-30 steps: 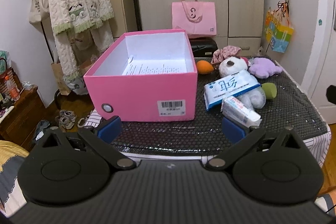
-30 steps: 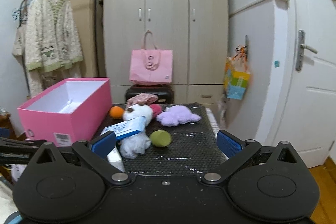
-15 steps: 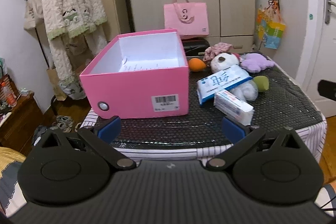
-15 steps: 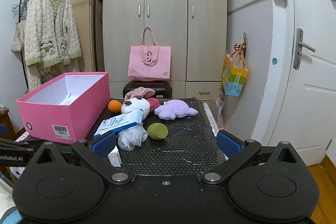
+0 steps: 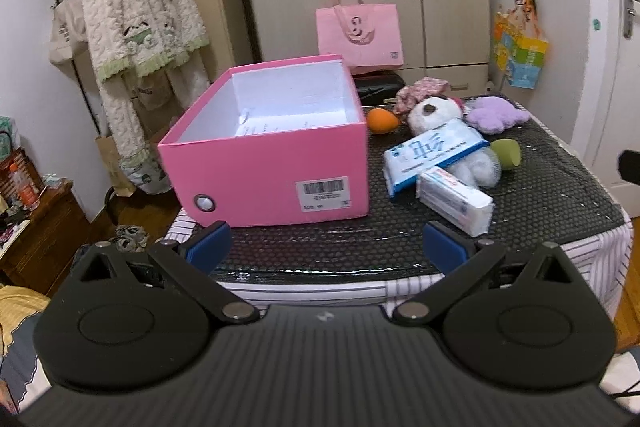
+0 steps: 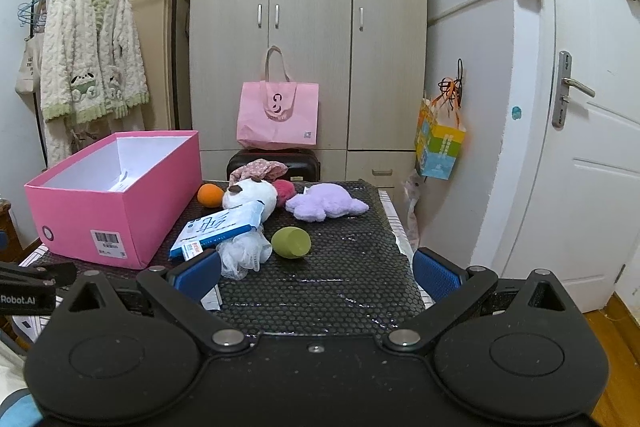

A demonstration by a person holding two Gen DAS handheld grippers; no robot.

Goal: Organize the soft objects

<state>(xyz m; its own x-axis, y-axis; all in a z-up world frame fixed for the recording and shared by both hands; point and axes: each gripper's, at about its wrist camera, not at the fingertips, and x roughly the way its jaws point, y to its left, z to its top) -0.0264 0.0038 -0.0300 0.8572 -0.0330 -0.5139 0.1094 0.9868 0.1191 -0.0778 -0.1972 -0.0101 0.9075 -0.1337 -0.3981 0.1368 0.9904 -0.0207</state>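
Note:
An open pink box [image 5: 272,167] [image 6: 112,211] stands on the left of a black mesh-covered table [image 5: 540,195] [image 6: 340,279], with only a paper slip inside. To its right lie a white plush dog [image 5: 434,111] [image 6: 250,193], a blue-white tissue pack [image 5: 432,151] [image 6: 218,227], a smaller white pack [image 5: 454,201], a purple plush [image 5: 496,113] [image 6: 326,205], a green sponge [image 5: 506,153] [image 6: 291,242], an orange sponge [image 5: 382,121] [image 6: 210,194] and a white mesh puff [image 6: 244,251]. My left gripper [image 5: 326,247] is open, before the table's near edge. My right gripper [image 6: 316,275] is open and empty, short of the green sponge.
A floral cloth [image 6: 258,169] and a red soft item [image 6: 285,189] lie behind the dog. Behind the table stand a wardrobe [image 6: 308,27], a pink tote bag [image 6: 278,115] on a black case, and a clothes rack with a knitted cardigan [image 5: 136,23]. A white door [image 6: 580,147] is at the right.
Both grippers have drawn back from the table, so the box and soft items look smaller and farther. Nothing on the table moved. Both stay open.

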